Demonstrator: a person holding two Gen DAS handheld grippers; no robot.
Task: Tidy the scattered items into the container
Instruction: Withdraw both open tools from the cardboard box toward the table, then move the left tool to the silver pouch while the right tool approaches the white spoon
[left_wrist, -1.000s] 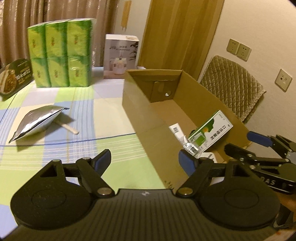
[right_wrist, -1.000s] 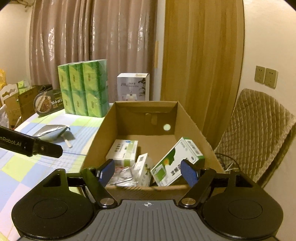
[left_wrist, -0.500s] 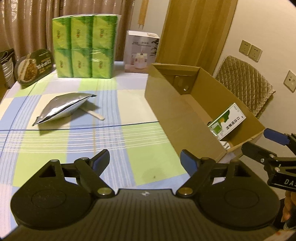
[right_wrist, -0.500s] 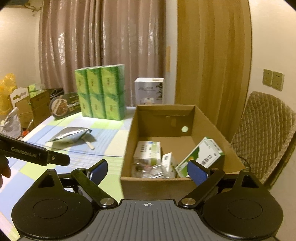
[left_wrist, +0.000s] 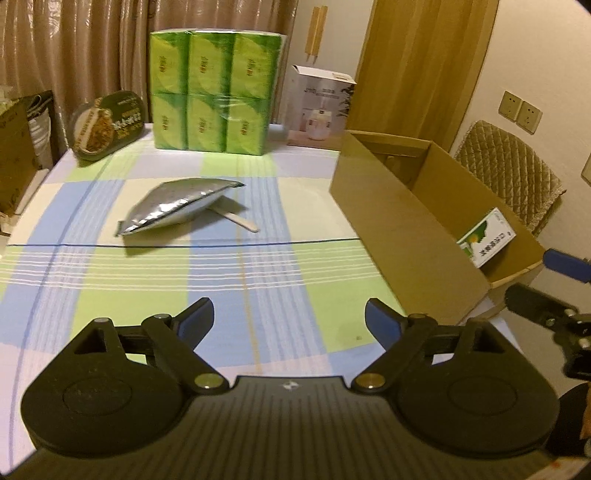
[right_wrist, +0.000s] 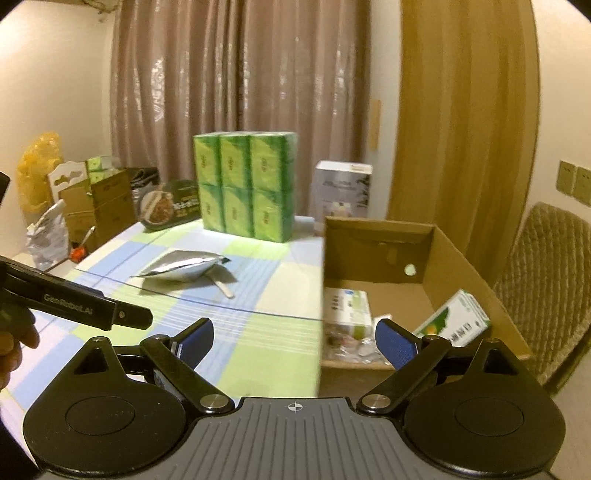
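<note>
Most small boxes already sat in the cardboard box (right_wrist: 461, 258) on the right, while the silver pouch (left_wrist: 173, 208) and wooden stick (left_wrist: 236, 220) waited on the table (left_wrist: 258, 295), and both the left gripper (left_wrist: 290, 321) and right gripper (right_wrist: 293, 338) had their tongs wide apart, holding nothing.

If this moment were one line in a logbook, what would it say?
left gripper: open, empty | right gripper: open, empty | cardboard box: holds small cartons | silver pouch: on tablecloth, outside box | wooden stick: beside pouch
</note>
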